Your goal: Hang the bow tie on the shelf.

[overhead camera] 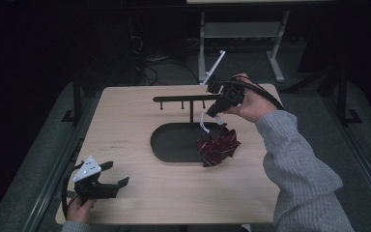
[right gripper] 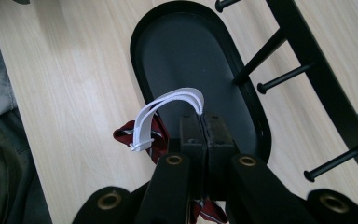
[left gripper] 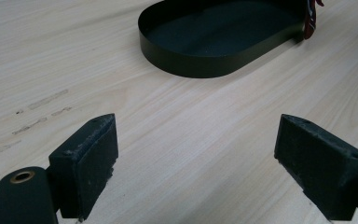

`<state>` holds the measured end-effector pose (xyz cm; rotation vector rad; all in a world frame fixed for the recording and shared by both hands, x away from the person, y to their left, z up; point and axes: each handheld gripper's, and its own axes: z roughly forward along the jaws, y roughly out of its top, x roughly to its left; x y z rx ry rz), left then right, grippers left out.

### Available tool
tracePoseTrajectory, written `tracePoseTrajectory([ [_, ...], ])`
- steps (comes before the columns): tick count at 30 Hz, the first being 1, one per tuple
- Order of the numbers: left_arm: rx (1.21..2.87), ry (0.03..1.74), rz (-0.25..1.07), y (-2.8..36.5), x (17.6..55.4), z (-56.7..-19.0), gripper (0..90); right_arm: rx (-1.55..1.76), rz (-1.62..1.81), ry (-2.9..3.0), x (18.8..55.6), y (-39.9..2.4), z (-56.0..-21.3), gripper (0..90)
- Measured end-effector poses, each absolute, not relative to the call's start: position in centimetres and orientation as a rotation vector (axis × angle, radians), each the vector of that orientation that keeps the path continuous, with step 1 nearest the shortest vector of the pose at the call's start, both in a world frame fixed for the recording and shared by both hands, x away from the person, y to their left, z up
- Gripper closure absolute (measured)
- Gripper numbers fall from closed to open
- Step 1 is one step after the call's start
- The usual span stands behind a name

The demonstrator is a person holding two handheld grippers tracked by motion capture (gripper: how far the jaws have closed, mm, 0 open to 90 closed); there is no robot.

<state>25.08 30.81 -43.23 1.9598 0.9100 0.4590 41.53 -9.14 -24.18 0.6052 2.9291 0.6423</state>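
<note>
White loop [right gripper: 168, 109] pinched by right gripper [right gripper: 206, 122]; no writing.

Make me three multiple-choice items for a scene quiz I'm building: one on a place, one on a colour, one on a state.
1. Where is the red item? A at the tray's right end; B on the rack; C off the table.
2. What colour is its loop? A black; B white; C red.
3. The left tongs are: A open; B shut; C shut on the tray.

Key: A, it lies at that rim in the high view; B, it shows white against the tray; A, the jaws stand wide apart with nothing between.
</note>
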Motion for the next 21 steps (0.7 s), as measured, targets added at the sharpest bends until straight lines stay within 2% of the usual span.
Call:
tracePoseTrajectory([
  [21,1.944,0.929,0.460,31.3,25.1,-43.2,13.1,0.625,0.632,2.933,44.0,-7.7,-23.7,88.4],
])
